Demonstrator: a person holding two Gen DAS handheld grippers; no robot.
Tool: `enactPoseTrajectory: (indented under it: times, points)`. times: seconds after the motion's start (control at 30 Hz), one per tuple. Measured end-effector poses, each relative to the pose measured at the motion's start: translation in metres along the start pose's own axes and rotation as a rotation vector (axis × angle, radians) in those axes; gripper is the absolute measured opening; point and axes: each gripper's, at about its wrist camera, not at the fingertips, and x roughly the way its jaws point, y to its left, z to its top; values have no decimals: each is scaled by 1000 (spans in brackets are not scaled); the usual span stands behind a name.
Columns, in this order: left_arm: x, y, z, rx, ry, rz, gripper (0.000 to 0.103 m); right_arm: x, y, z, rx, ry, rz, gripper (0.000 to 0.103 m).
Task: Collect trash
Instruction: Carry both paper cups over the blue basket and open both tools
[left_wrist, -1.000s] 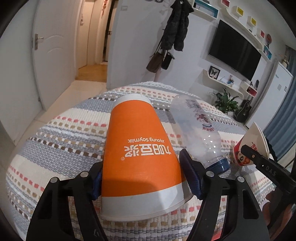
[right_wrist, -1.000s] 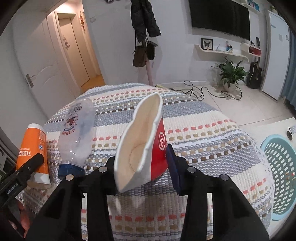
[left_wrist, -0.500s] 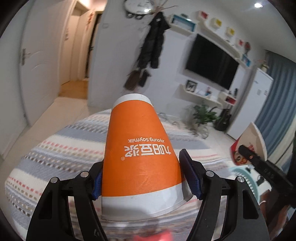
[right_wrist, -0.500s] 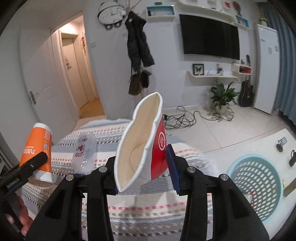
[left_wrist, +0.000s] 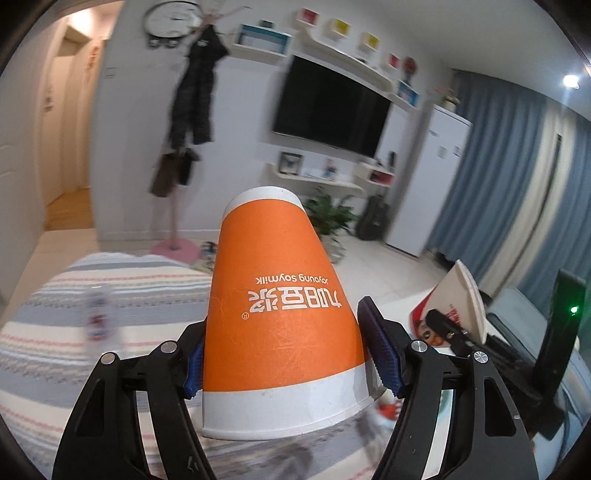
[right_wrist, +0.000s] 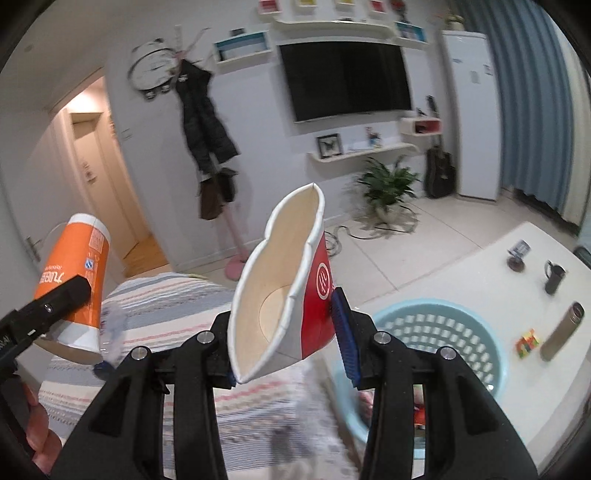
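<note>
Left tool grips smooth orange paper cup w/ ribbed pads.

My left gripper is a black plastic frame with two long arms that splay out toward the camera, each cut with a triangular window. Round silver screw heads sit at the pivots, two on each side. Its fingers carry dark blue pads with a ribbed, toothed face. My right gripper is built the same way: matte black linkage, silver screws, blue ribbed pads on its fingers. Seen from the right wrist camera, the left one's outer finger shows small white lettering along its black edge, too blurred to read. My hand shows only at the lower left edge.
</note>
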Motion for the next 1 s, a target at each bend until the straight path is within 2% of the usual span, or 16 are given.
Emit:
enactPoseTrajectory:
  times: [0.2,0.47,0.7,0.83,0.93,1.0]
  points:
    - [56,-58,-14,36,98,-106,69,14,-70,-13,100,70,-110,39]
    - [129,-83,-42,20,269,-226,69,64,-151,-54,245,262,-233,39]
    - [172,-101,-71,35,374,-251,70,96,-180,-92,295,400,-259,40]
    - [186,-104,-83,30,420,-263,70,99,-190,-98,304,414,-266,40]
    - [189,-102,-85,18,434,-263,71,97,-194,-99,316,414,-266,49]
    - [190,-101,-84,21,436,-259,71,96,-196,-99,321,411,-267,51]
